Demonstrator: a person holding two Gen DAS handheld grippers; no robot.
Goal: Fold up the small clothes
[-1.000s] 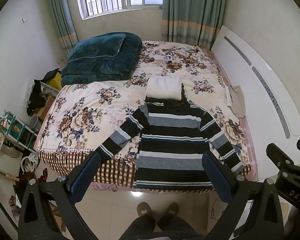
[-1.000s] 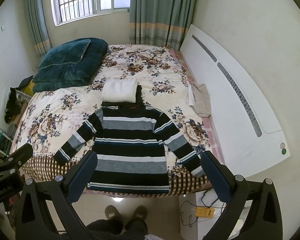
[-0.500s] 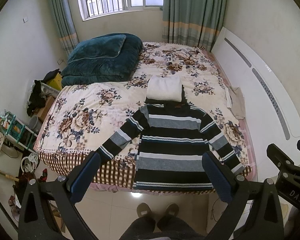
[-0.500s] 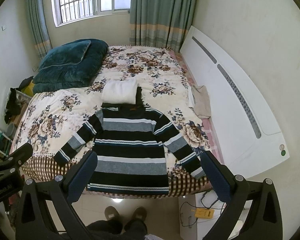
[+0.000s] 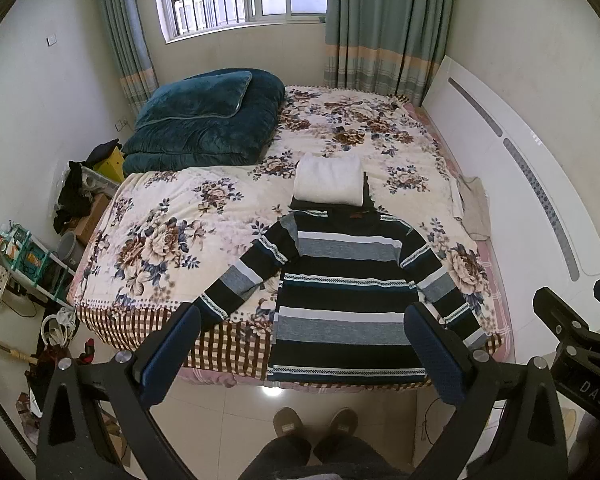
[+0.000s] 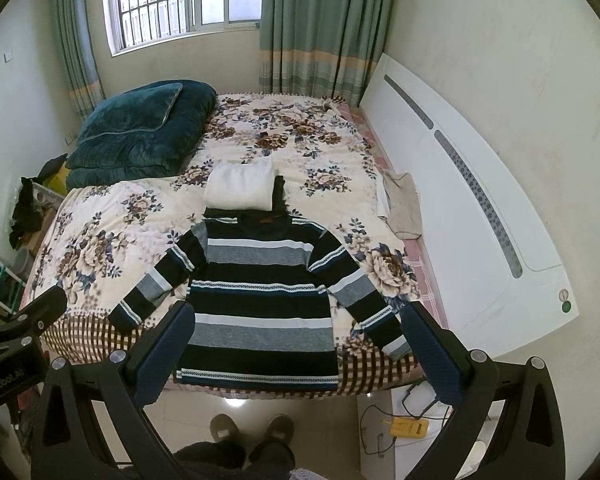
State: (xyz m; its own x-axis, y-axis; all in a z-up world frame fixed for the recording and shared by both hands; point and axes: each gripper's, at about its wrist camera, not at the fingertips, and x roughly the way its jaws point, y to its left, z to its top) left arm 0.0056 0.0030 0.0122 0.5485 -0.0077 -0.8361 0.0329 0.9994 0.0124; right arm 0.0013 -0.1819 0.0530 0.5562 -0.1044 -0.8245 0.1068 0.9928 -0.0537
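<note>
The striped sweater lies spread flat at the near edge of the bed, unfolded; a folded white garment sits beyond it. Left gripper and right gripper hover released, so folding appears unstarted.

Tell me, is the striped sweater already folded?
No, the striped sweater lies flat on the bed with both sleeves spread out, its hem hanging over the near edge.

We see a striped sweater spread flat on the flowered bed, its hem hanging over the near edge. A folded white cloth lies just beyond its collar. Our left gripper hovers with fingers wide apart.
</note>
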